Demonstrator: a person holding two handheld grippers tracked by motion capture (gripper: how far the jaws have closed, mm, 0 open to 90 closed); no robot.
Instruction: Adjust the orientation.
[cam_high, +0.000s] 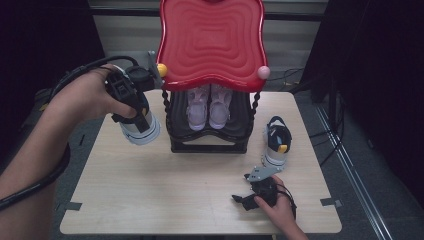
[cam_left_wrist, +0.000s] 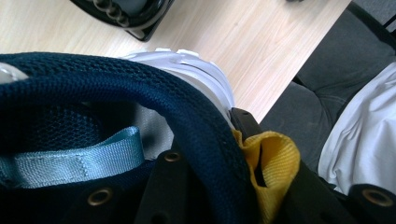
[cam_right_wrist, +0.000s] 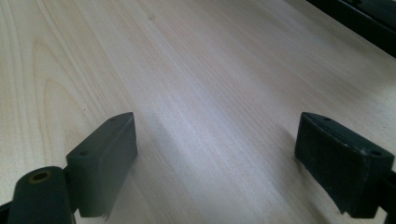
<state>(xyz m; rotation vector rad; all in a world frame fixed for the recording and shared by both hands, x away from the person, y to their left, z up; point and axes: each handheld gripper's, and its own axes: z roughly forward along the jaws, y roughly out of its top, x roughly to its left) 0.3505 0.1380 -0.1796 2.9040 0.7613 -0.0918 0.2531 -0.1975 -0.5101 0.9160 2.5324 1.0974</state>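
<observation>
Table (cam_high: 150, 200) w/ rack (cam_high: 210, 135) holding pink shoes (cam_high: 209, 107); left claw (cam_high: 131, 95) grips sneaker (cam_high: 142, 127).

Front half of the table (cam_high: 165, 195) is wide open for my grippers. Red-topped rack (cam_high: 210, 90) blocks the back middle, w/ a shoe (cam_high: 276, 141) just right of it.

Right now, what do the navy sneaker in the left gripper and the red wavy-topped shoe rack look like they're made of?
The navy sneaker: woven mesh collar, matte, open weave visible; sole looks like white rubber or foam. The red wavy-topped shoe rack: probably moulded plastic, glossy, with sheen on its ridges.
</observation>
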